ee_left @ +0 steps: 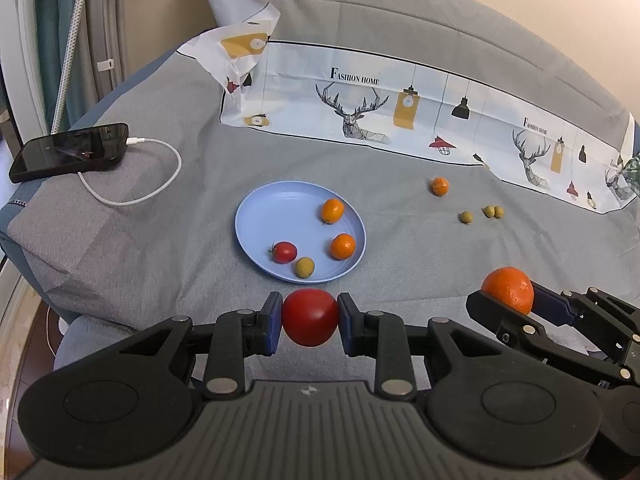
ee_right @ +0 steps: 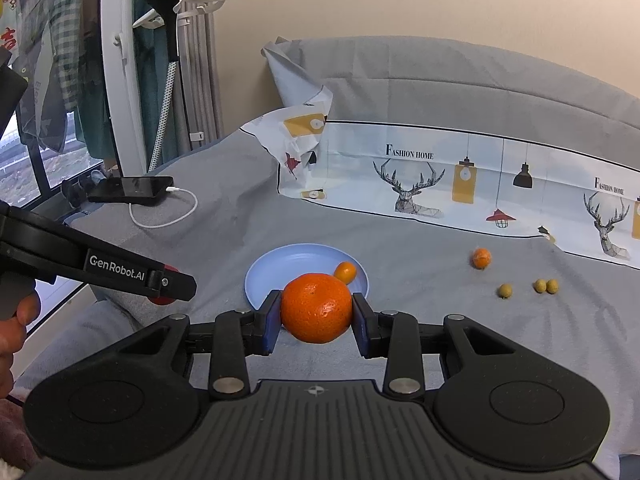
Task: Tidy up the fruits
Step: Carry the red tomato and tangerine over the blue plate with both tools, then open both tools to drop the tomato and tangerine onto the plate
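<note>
While the red tomato (ee_left: 309,317) sits pinched between the blue pads (ee_left: 273,318) of your left tool (ee_left: 309,322), that tool is closed down to the fruit's width and holds it just short of the near rim of the blue plate (ee_left: 276,208). Your right tool (ee_right: 316,316) is closed the same way on a large orange mandarin (ee_right: 316,307), clamped from both sides; from its camera the fruit hangs in front of the plate's near edge.

On the plate lie a small red tomato (ee_left: 284,252), a yellow-green fruit (ee_left: 304,267) just beside it, and two small orange fruits (ee_left: 343,246), one nearer the far rim (ee_left: 333,211).

Out on the grey bedspread (ee_left: 400,248), well to the right of the plate, you have another small orange fruit (ee_left: 440,186) and three yellow-green ones: one alone (ee_left: 465,217), two touching (ee_left: 493,211).

Beyond them a printed cloth (ee_left: 400,108) with deer and lamps lies along the back. On the left, a black phone (ee_left: 70,152) rests on a grey fold, its white cable (ee_left: 160,168) looping across the bed.
</note>
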`<control>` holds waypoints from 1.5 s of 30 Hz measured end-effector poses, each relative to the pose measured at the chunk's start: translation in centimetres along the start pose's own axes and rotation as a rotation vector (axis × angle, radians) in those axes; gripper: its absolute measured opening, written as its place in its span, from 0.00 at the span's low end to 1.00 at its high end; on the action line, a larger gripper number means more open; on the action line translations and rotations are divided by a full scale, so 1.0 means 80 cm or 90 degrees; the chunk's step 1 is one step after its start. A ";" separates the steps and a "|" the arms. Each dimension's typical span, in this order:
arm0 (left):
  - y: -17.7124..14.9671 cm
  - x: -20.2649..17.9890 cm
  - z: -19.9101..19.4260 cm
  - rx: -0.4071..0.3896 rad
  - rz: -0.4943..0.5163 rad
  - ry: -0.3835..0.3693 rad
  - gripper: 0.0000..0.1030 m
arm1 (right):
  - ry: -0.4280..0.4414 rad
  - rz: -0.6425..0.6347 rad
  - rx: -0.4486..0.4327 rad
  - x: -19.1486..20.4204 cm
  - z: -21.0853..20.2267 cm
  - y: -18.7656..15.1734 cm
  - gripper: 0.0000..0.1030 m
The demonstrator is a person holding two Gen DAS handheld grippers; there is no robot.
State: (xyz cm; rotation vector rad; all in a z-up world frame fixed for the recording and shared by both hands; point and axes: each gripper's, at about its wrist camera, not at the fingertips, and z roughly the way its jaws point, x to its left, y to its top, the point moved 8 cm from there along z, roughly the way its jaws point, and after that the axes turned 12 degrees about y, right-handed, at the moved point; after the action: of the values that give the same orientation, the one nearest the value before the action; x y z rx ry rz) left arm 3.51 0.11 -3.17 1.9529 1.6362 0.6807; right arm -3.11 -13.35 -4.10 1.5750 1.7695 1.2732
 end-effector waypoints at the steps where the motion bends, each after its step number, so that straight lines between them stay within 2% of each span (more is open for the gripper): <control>1: 0.001 0.000 0.001 0.001 0.000 0.001 0.31 | 0.000 0.001 0.000 0.000 0.001 0.000 0.37; 10: 0.018 0.009 0.019 0.011 -0.009 0.009 0.31 | -0.001 0.004 0.011 -0.006 0.015 -0.001 0.37; 20: 0.059 0.021 0.078 0.036 -0.017 0.041 0.31 | -0.003 0.034 0.042 -0.032 0.064 -0.002 0.37; 32: 0.091 -0.006 0.199 0.090 0.014 0.067 0.31 | 0.018 0.050 0.093 -0.063 0.183 -0.004 0.37; 39: 0.098 -0.012 0.279 0.127 0.029 0.086 0.31 | 0.029 0.043 0.133 -0.074 0.260 -0.017 0.37; 43: 0.102 -0.012 0.308 0.138 0.036 0.096 0.31 | 0.033 0.042 0.145 -0.081 0.291 -0.020 0.37; 44: 0.103 -0.012 0.313 0.136 0.038 0.096 0.33 | 0.033 0.043 0.146 -0.083 0.297 -0.020 0.37; 45: 0.106 -0.013 0.316 0.132 0.040 0.095 0.47 | 0.034 0.042 0.146 -0.085 0.302 -0.019 0.37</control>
State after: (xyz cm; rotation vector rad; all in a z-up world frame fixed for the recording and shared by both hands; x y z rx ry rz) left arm 26.26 -3.68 -16.62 2.1526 1.8045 0.7209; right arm 17.45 -11.52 -18.44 1.7501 1.9704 1.1867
